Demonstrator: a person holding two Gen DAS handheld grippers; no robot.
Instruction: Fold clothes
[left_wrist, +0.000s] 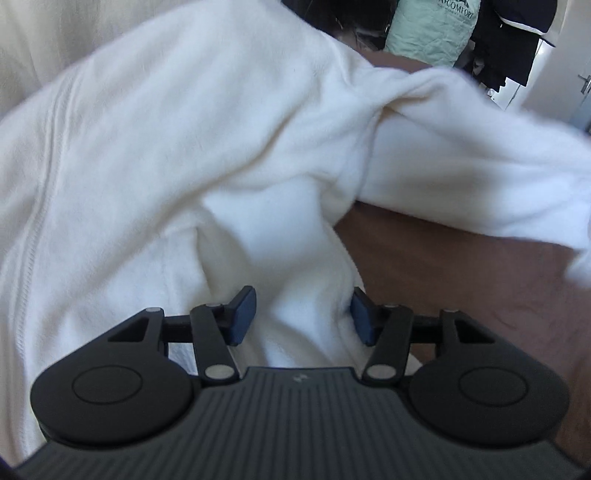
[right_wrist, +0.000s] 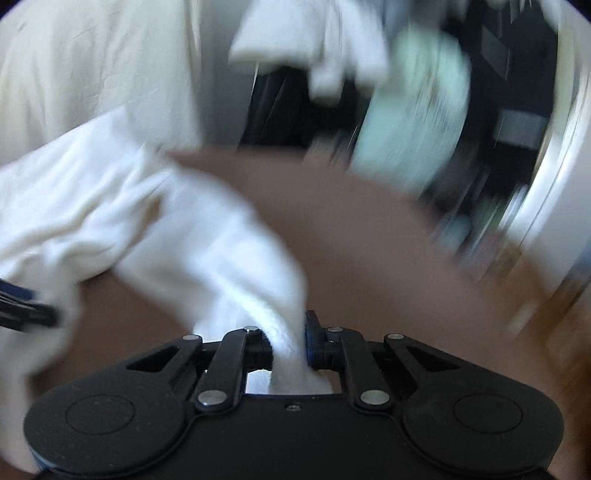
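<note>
A white fleece garment (left_wrist: 192, 155) lies spread over a brown table (left_wrist: 461, 266), with one sleeve (left_wrist: 480, 170) stretched out to the right. My left gripper (left_wrist: 303, 314) is open, its blue pads on either side of a fold of the fleece. In the blurred right wrist view my right gripper (right_wrist: 288, 343) is shut on a bunched end of the white garment (right_wrist: 207, 243), which trails off to the left. The left gripper's dark tip (right_wrist: 22, 310) shows at that view's left edge.
The brown table (right_wrist: 351, 229) runs on to the right. Behind it are a pale green bag (left_wrist: 432, 29), dark hanging clothes (left_wrist: 513, 40) and a white door (left_wrist: 554, 85). A cream sheet or curtain (right_wrist: 85, 70) fills the far left.
</note>
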